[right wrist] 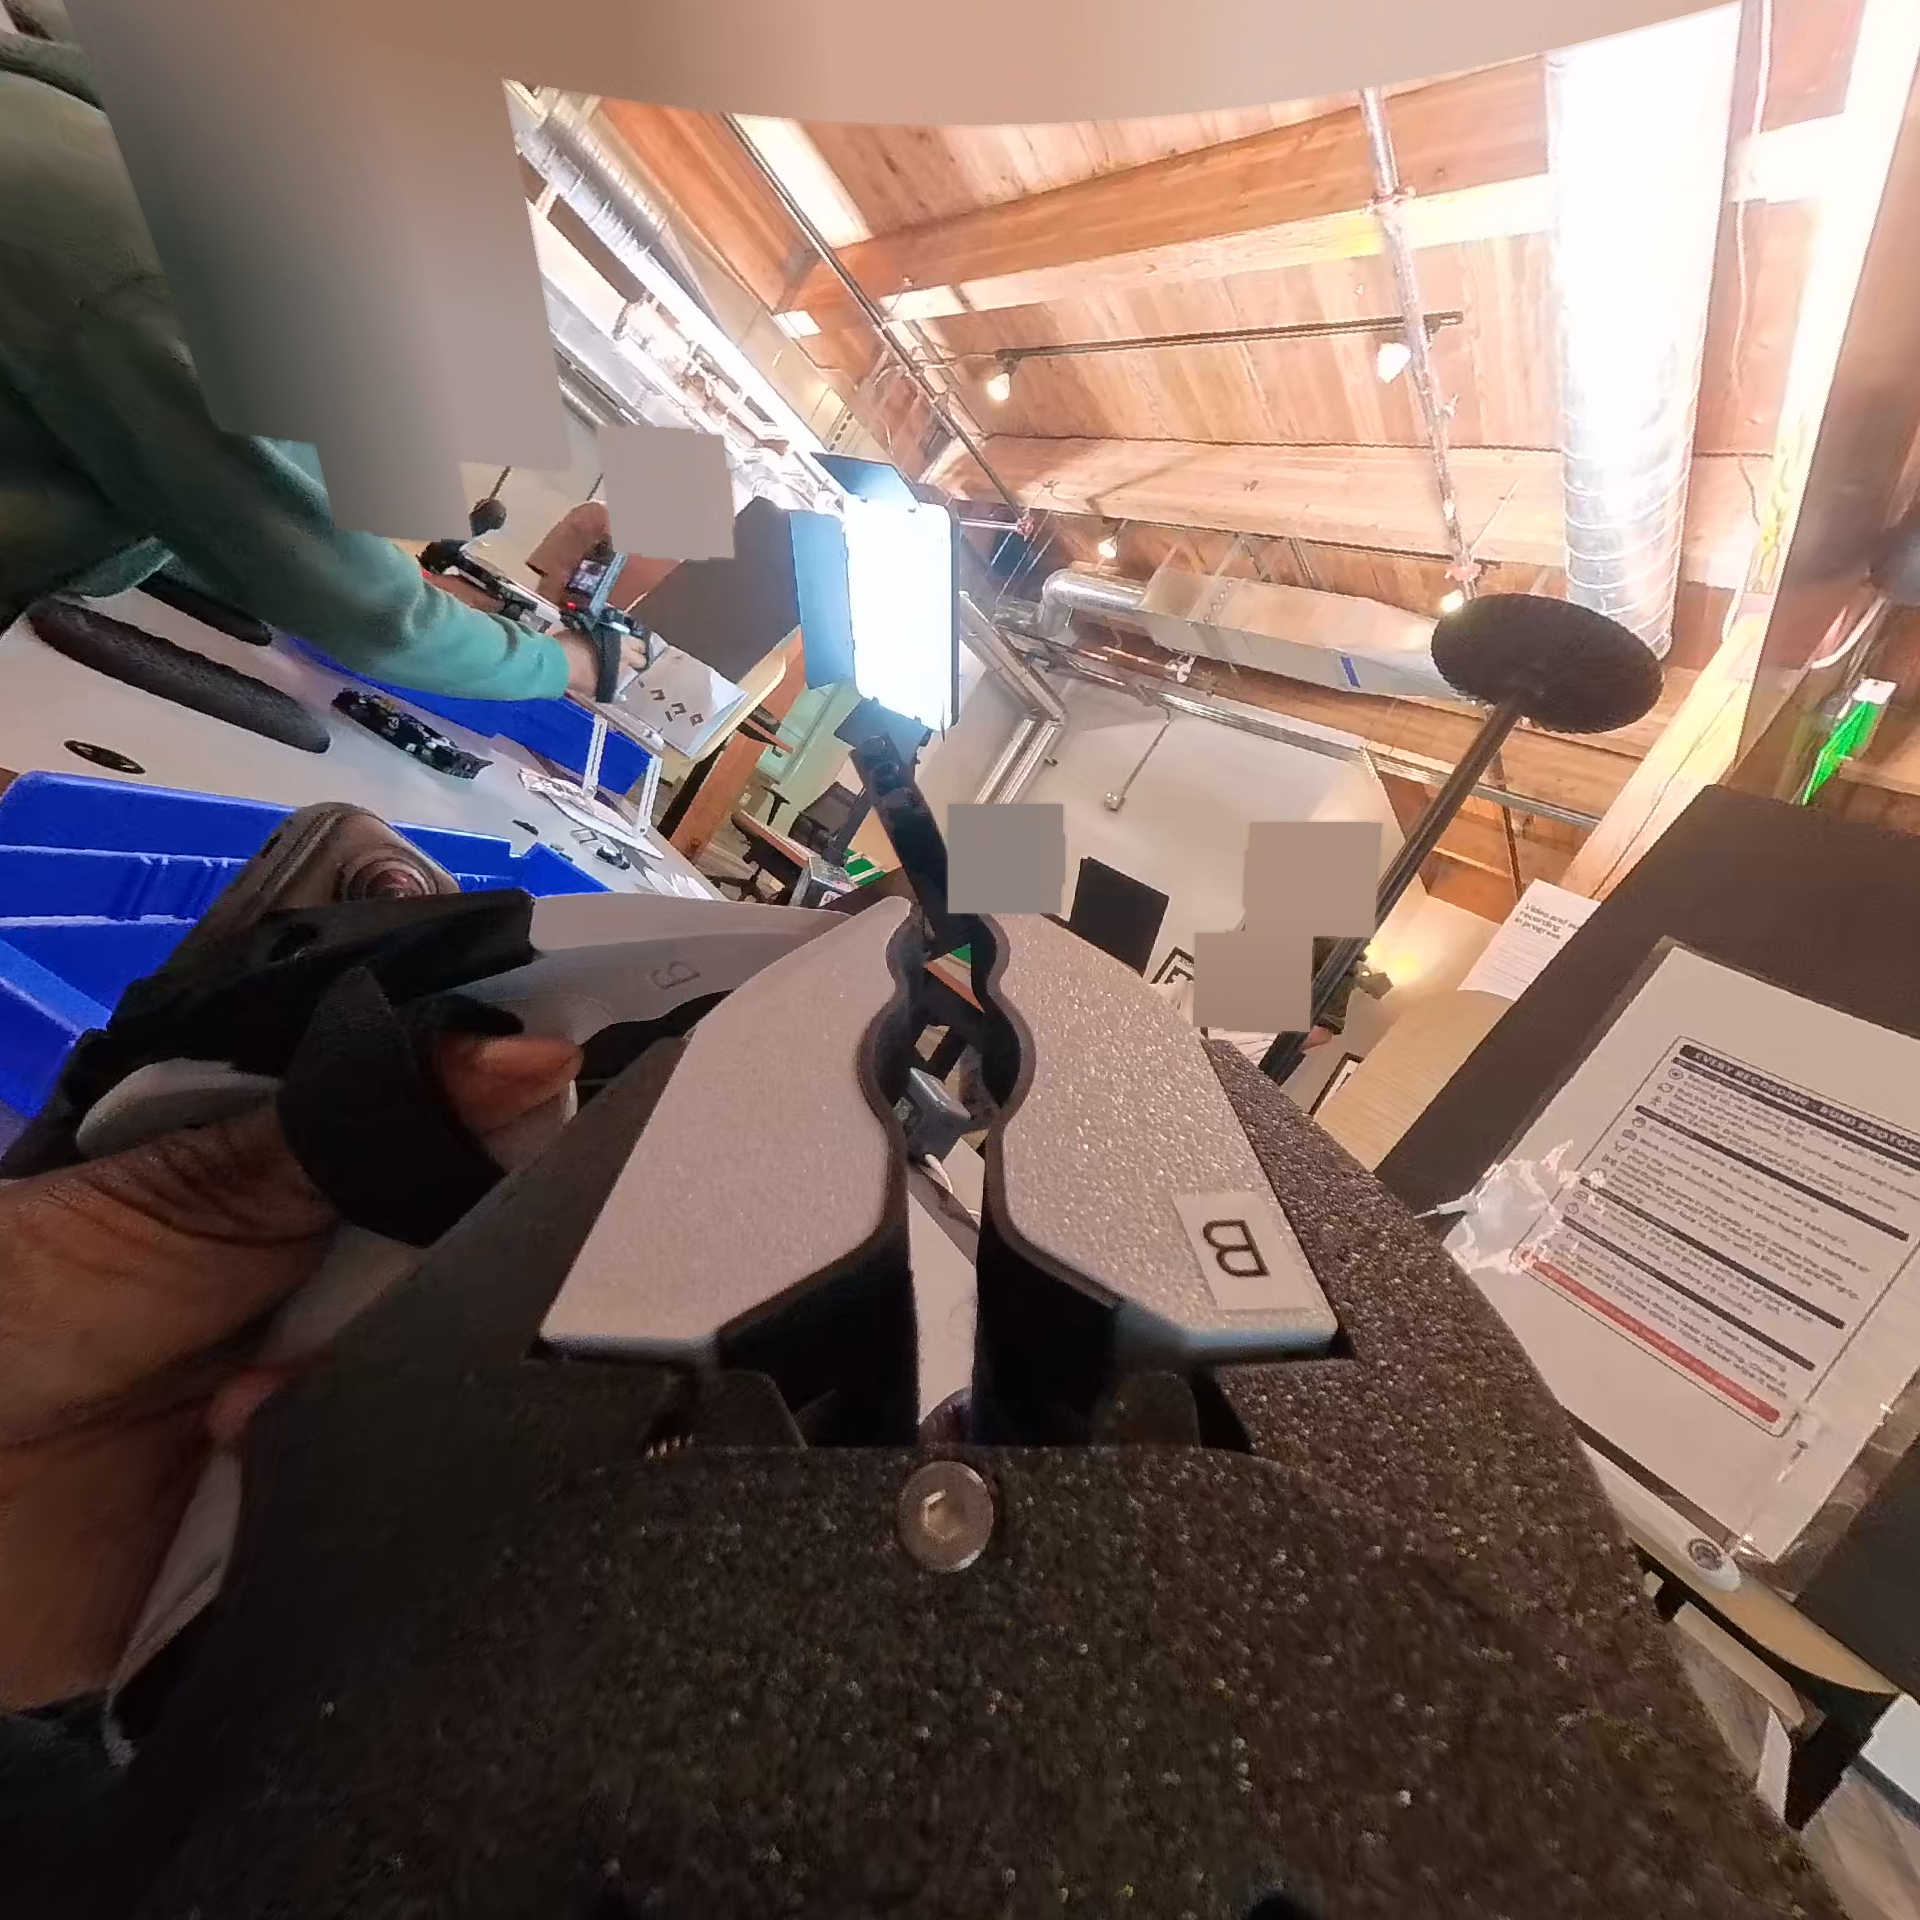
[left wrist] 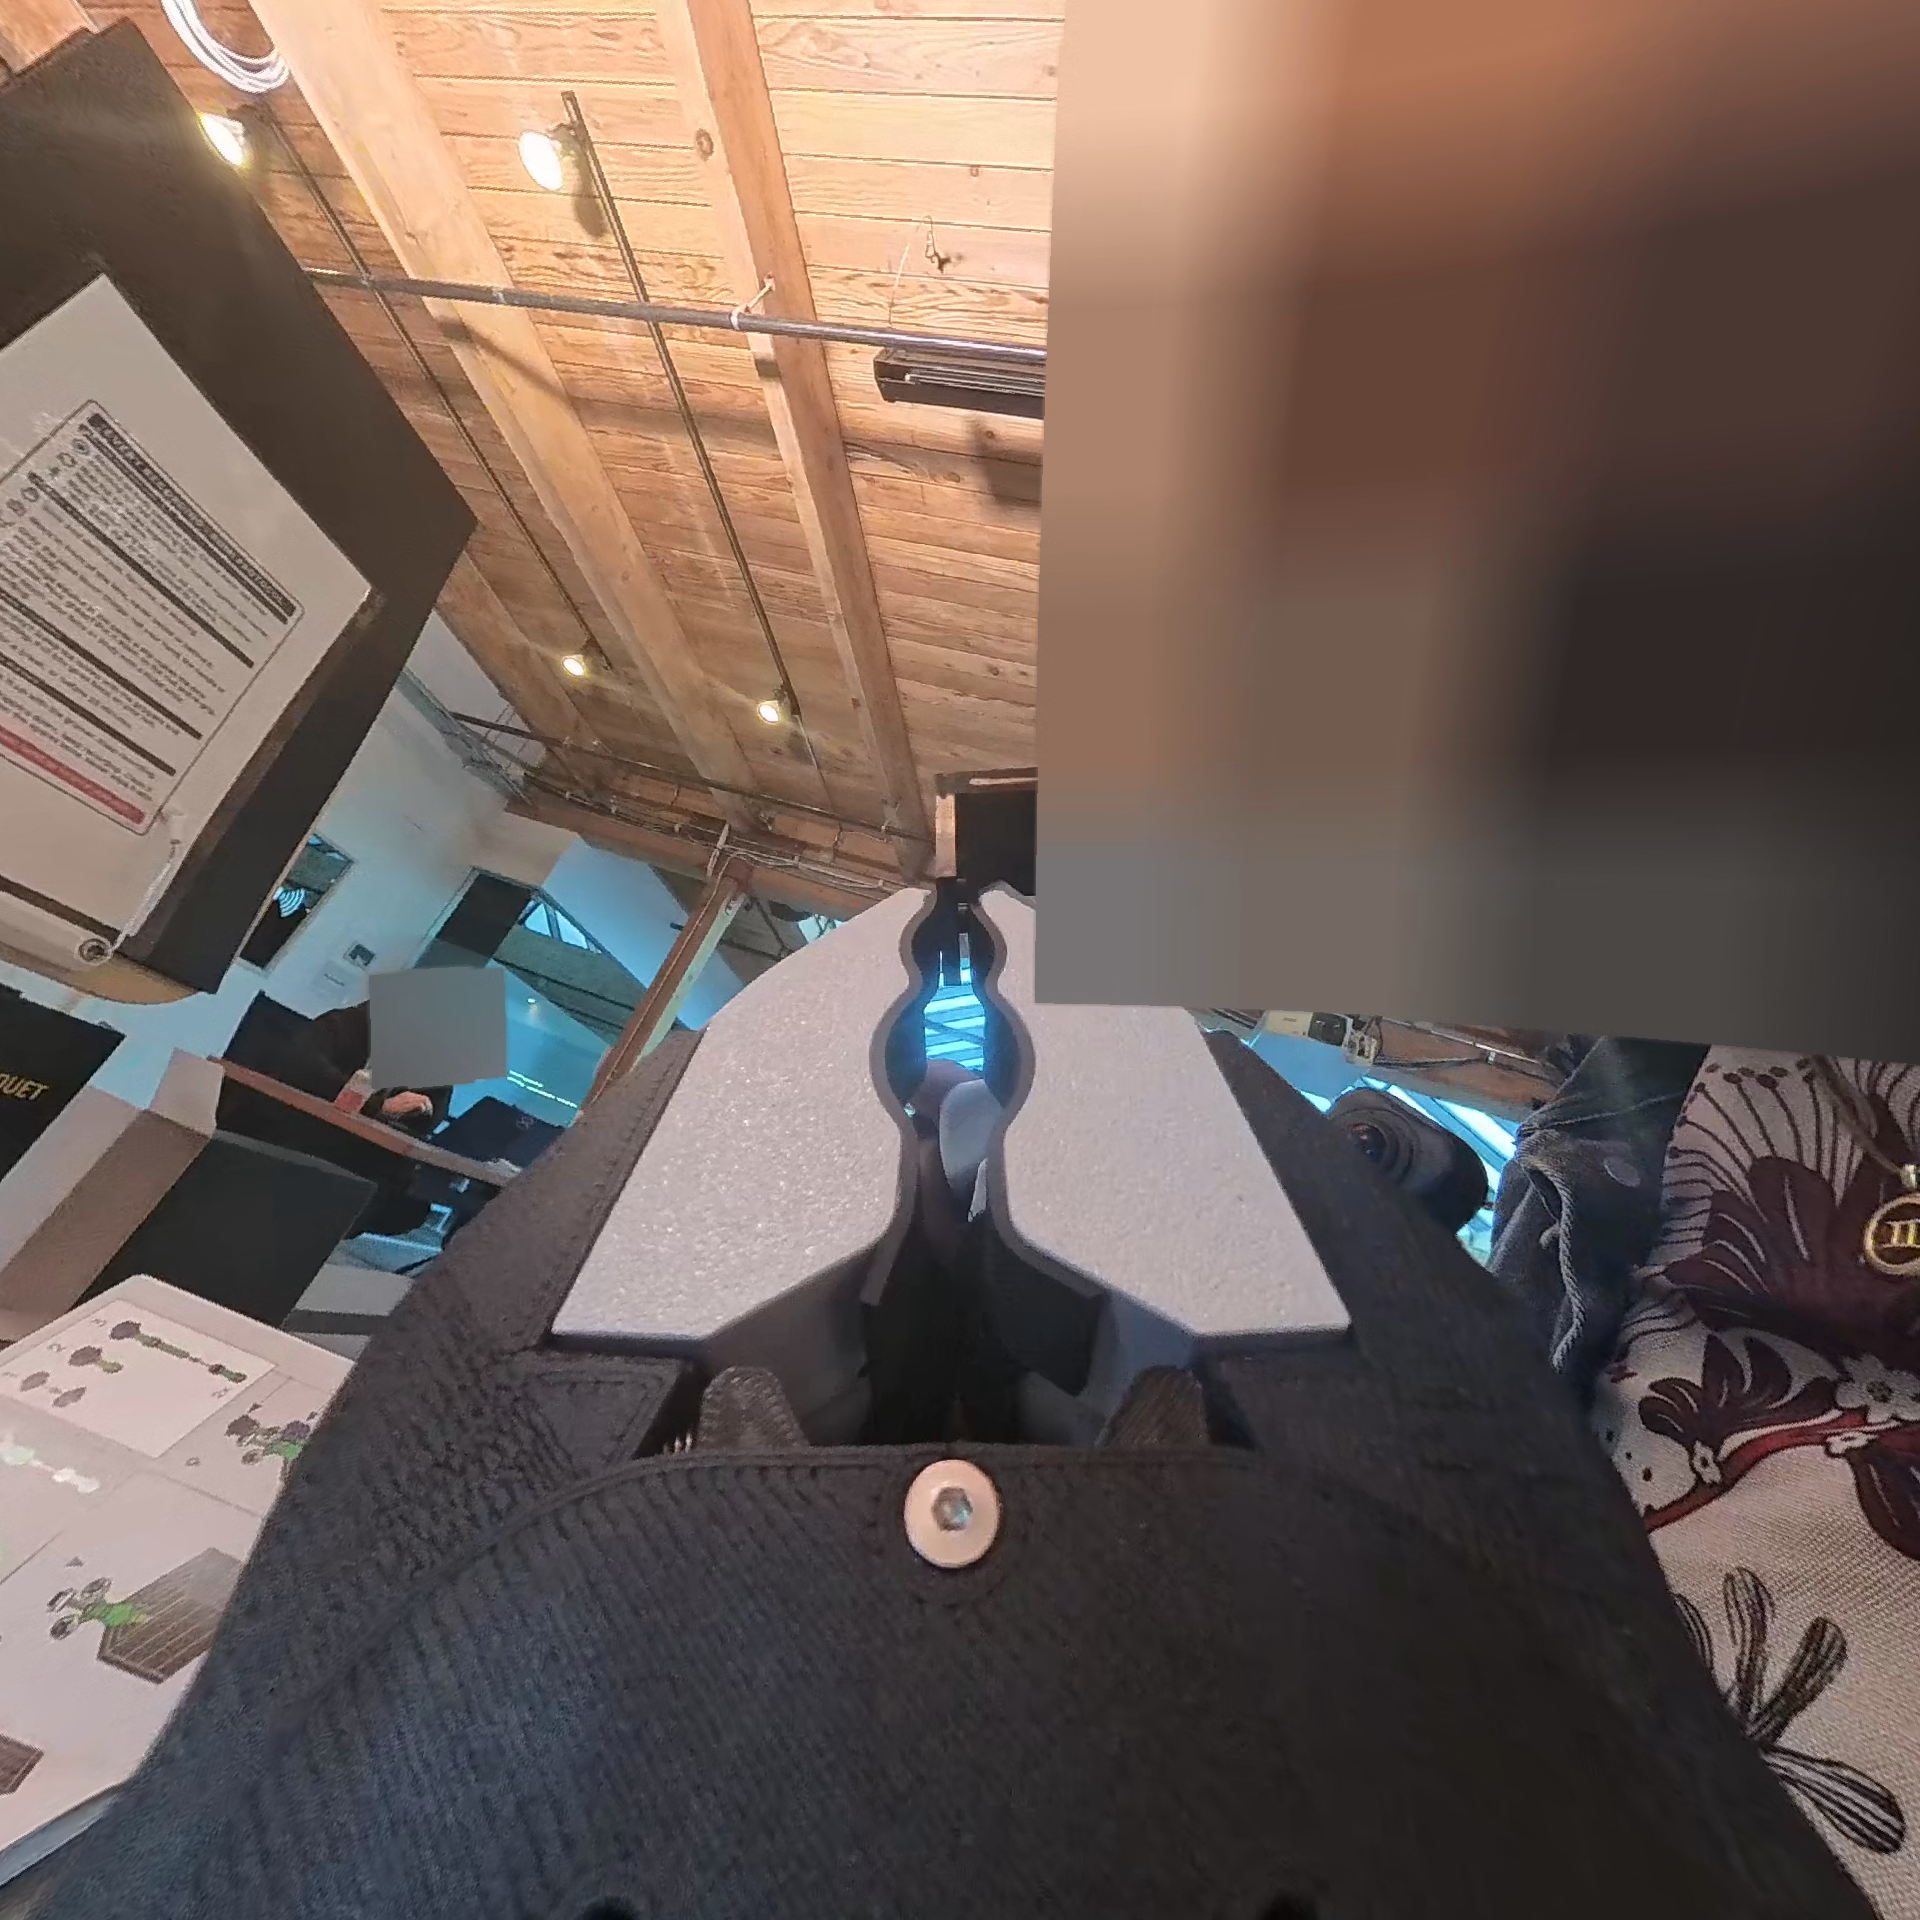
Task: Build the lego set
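Both grippers are tilted up towards the wooden ceiling, and no lego piece shows between their fingers. My left gripper point(left wrist: 951, 899) is shut, its grey fingertips touching with only a wavy slit behind them. My right gripper point(right wrist: 940, 925) is also shut, tips together. The left gripper point(right wrist: 582, 966) also shows in the right wrist view, held by a hand point(right wrist: 125, 1299) just left of my right gripper. A lego instruction booklet point(left wrist: 114, 1475) lies open at the lower left of the left wrist view. Small dark lego parts point(right wrist: 410, 732) lie on the white table point(right wrist: 436, 800).
Blue bins point(right wrist: 94, 894) stand on the table at the left. A person in a green sleeve point(right wrist: 343, 603) reaches over the table's far side. A lit panel lamp point(right wrist: 899, 613) stands behind. Black boards with white printed sheets point(left wrist: 135, 613) point(right wrist: 1704, 1247) stand close by. Left and right tips are no more than a few centimetres apart.
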Demonstrator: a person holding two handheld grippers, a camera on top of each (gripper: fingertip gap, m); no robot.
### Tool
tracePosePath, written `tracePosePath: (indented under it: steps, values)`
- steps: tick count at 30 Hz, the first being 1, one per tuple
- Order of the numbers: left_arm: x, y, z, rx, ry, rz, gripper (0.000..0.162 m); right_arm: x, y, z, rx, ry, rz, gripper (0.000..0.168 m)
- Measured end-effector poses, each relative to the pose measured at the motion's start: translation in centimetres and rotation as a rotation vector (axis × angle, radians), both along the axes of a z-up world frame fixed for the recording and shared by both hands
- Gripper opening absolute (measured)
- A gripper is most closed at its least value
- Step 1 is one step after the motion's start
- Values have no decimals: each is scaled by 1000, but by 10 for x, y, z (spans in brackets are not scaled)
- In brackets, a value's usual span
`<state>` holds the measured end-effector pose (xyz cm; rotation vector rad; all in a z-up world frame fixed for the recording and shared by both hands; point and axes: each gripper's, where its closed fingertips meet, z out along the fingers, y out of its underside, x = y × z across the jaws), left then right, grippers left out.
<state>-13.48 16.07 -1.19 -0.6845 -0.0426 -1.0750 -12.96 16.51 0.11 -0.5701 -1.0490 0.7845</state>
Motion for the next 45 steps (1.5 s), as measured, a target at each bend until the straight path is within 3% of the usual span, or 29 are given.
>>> tracePosePath:
  steps: [12, 16, 21, 25, 33, 37, 45]
  values:
    - [2, 2, -4, -18, 19, -16, 5, 1, 1, -5, 21, -60, 51, 8]
    - [-4, 11, -9, -100, 33, -9, 5, 4, 4, -13, -55, -112, 148, 19]
    - [16, 14, -19, -309, 172, -279, 5, 20, 10, -40, -193, -366, 394, 45]
    - [38, -3, -37, -465, 331, -471, 5, 37, 2, -47, -152, -542, 546, 55]
    - [60, -18, -65, -642, 402, -729, 6, 36, -32, -64, 22, -719, 687, 53]
    - [61, -15, -69, -674, 378, -752, 6, 37, -37, -75, 81, -750, 693, 26]
    - [65, -13, -75, -746, 331, -844, 6, 43, -36, -84, 23, -792, 723, 34]
